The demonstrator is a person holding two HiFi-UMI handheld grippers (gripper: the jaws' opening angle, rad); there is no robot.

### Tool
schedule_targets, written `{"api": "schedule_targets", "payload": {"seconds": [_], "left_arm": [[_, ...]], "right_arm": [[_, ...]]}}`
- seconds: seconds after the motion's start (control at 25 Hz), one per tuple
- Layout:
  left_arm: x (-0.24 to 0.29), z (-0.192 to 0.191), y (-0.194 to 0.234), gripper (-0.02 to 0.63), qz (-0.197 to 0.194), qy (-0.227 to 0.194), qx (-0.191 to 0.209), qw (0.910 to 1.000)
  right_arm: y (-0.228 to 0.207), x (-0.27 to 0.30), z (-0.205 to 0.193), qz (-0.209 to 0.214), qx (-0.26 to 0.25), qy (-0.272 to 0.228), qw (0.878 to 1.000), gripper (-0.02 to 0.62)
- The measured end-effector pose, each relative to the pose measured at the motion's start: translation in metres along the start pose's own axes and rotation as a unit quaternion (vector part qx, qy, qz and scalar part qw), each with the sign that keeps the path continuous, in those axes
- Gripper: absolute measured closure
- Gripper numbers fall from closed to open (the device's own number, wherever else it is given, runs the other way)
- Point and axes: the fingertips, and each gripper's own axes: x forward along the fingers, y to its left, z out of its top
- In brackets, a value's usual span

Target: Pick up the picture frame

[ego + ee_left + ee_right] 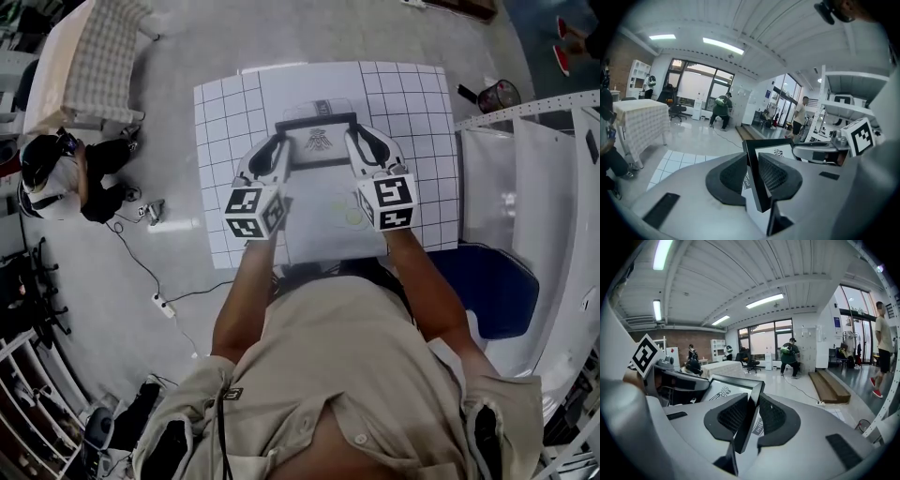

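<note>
One picture frame (317, 141); two grippers (277, 150) (363, 145); seemingly one gridded mat (225, 122).

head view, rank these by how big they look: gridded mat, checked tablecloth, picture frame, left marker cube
1. gridded mat
2. checked tablecloth
3. picture frame, held up nearer the camera than the mat
4. left marker cube, only slightly smaller-looking and nearest the camera, so that gap is unsure

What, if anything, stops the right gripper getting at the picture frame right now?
Nothing, it seems: yes, it can. The right gripper is shut on the right edge of the picture frame, the left gripper on its left edge, with the frame held over the gridded table.
</note>
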Motion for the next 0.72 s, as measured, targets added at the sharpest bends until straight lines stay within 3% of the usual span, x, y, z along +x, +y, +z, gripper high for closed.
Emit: {"api": "schedule_targets", "payload": {"seconds": [0.36,0.72], "left_arm": [[-0.055,0.07,-0.01,0.529,-0.012,-0.079,0.046,0.9957],[-0.114,0.134,-0.027,0.529,-0.03,-0.162,0.095,0.9819]], "right_arm": [[0.032,-0.034,0.074,-0.002,-0.029,-0.07,0.997,0.512],[0.066,-0.081,0.144,0.006,-0.059,-0.141,0.988,0.512]]}}
